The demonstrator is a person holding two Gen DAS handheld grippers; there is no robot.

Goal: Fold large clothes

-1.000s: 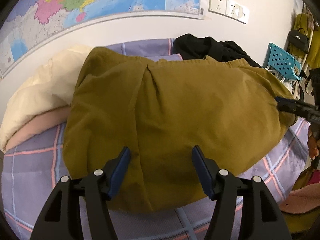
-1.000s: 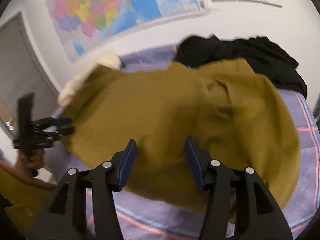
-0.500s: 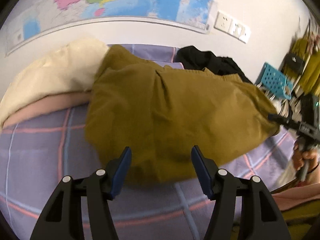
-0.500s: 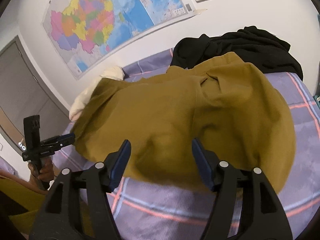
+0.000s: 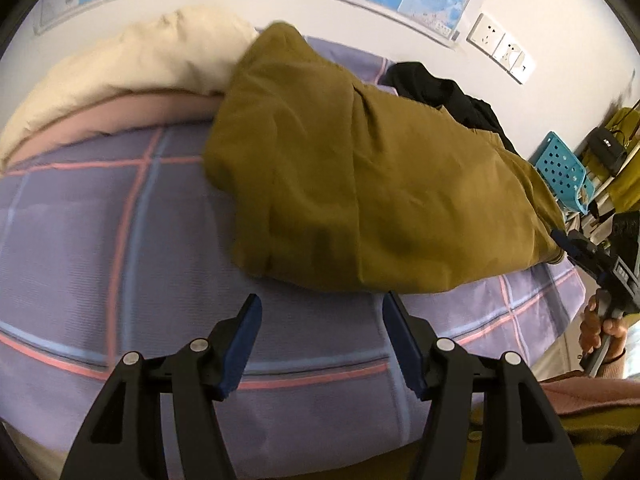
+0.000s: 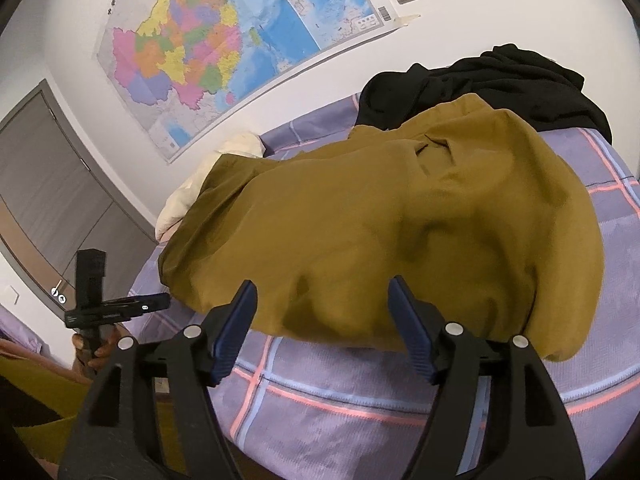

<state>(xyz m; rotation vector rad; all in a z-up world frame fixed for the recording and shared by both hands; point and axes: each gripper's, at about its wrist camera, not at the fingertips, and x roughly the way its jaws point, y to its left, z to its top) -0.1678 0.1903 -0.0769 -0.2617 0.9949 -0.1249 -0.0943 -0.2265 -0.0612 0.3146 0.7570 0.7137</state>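
My right gripper [image 6: 320,320] just opened, dropping the garment [image 5: 360,200]; my left gripper [image 5: 318,340] gapes, empty. Fold laid; regrasp next.

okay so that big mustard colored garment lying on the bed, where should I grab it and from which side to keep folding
Probably take the mustard garment by its near hem, coming in low from the bed's front edge. That edge lies loose and slightly lifted on the checked bedspread, directly ahead of the open right gripper. The far side butts against the black clothes, so it is harder to reach.
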